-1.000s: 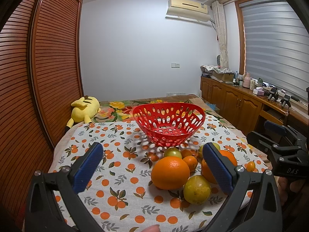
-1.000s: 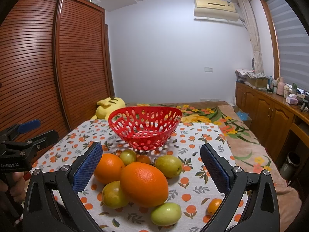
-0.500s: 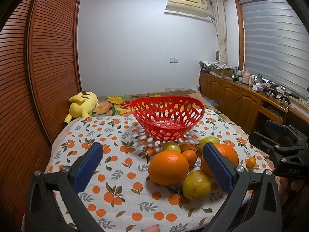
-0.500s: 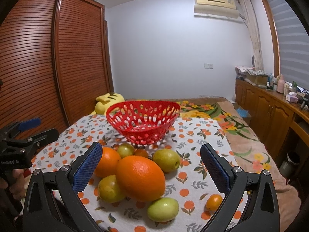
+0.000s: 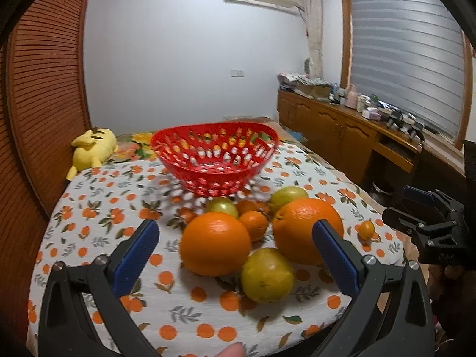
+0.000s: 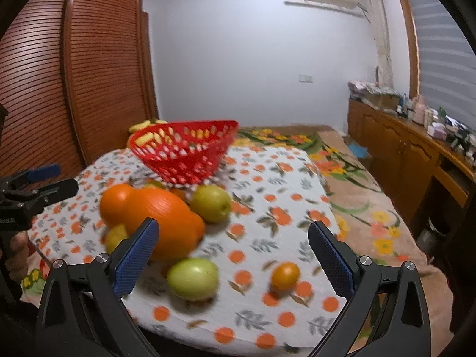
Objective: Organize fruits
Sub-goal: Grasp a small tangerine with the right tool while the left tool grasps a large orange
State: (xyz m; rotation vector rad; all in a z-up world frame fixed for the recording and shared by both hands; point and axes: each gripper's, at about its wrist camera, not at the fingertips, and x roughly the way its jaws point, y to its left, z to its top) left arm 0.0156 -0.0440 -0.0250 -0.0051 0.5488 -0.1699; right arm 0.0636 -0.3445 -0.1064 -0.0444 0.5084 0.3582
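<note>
Both grippers w/ fingers wide apart, nothing held. Big round orange fruit (image 5: pixel 215 243) just ahead btwn left gripper (image 5: pixel 235 238) fingers; probably firm, heavy, slick—grab across middle. Red perforated plastic basket (image 5: pixel 214 157) beyond.

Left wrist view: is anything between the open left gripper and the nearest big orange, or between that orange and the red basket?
Nothing stands between the left gripper and the near orange. Toward the red basket, a green fruit and a small orange lie on the tablecloth behind it; lifting clears them.
</note>
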